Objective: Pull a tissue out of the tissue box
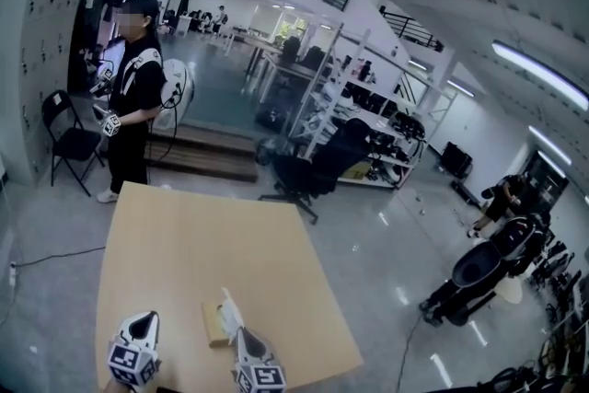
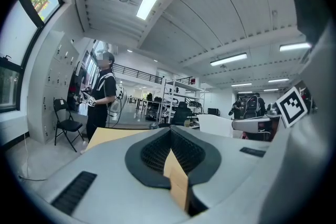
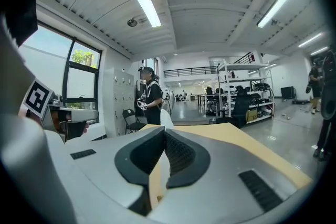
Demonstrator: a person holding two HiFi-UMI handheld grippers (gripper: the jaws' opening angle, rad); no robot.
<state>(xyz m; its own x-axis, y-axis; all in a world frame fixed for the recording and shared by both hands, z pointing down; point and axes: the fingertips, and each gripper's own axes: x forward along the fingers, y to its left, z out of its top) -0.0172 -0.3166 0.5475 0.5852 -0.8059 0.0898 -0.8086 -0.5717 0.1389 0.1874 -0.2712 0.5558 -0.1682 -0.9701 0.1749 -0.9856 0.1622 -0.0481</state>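
A flat tan tissue box (image 1: 214, 325) lies on the tan table (image 1: 212, 244) near its front edge. A white tissue (image 1: 230, 310) stands up out of the box, and my right gripper (image 1: 242, 334) is shut on it. In the right gripper view the tissue (image 3: 160, 173) shows as a white strip pinched between the dark pads, with my right gripper (image 3: 164, 135) pointing along the table. My left gripper (image 1: 138, 319) is left of the box, apart from it. In its own view my left gripper (image 2: 170, 132) is shut, with only tan showing in the slot below the pads.
A person (image 1: 136, 97) stands at the table's far end beside a black folding chair (image 1: 69, 138). A black office chair (image 1: 317, 166) and white shelving (image 1: 359, 115) stand beyond the table's right side. A dark wheeled machine (image 1: 479, 276) is on the floor at right.
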